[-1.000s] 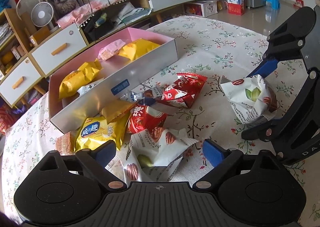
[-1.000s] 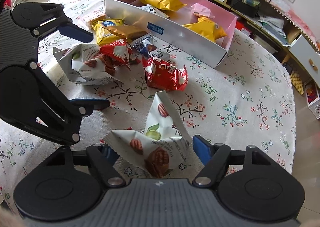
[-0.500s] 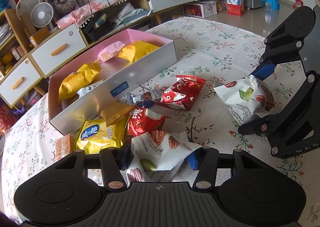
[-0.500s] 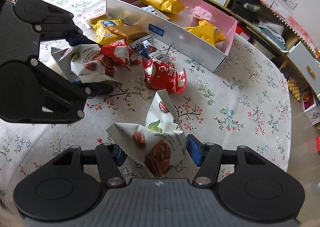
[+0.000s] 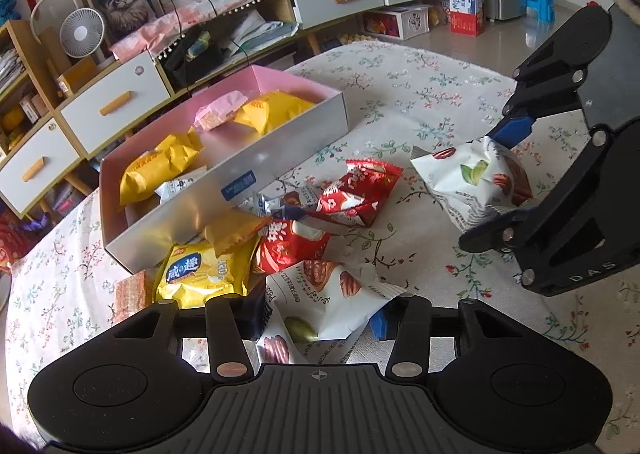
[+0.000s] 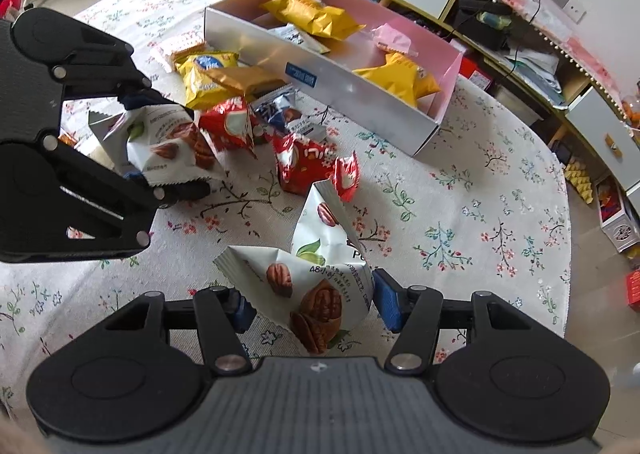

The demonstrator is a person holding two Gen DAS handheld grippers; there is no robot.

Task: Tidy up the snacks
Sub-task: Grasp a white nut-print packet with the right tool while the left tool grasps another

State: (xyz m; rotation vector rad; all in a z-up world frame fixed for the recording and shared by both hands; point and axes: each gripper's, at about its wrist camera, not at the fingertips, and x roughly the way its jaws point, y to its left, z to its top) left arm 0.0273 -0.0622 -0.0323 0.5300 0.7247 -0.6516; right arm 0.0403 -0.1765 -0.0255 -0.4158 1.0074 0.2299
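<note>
We have the left gripper (image 5: 318, 324) closing on one white pecan bag (image 5: 324, 306) and the right gripper (image 6: 308, 304) clamped on another white pecan bag (image 6: 316, 286), both low over the tablecloth (image 6: 460, 214). The puffy foil may slip or burst if squeezed harder, and lifting could drag the red packets (image 5: 316, 222) beside the pink box (image 5: 280, 158).

Two crumpled white pecan packets (image 5: 328, 302) (image 6: 316, 282) beside loose snacks (image 5: 320, 214), near snack-filled box (image 5: 224, 182).

Tablecloth (image 5: 420, 102): matt woven cloth, flower-printed.
Box (image 5: 280, 150): smooth card, silvery satin outside, pink inside.
Pecan packets (image 6: 316, 286): crinkled white film, slightly glossy.
Red packets (image 5: 360, 194): shiny foil-like plastic.
Left gripper (image 5: 320, 318): matt black plastic, blue pads.
</note>
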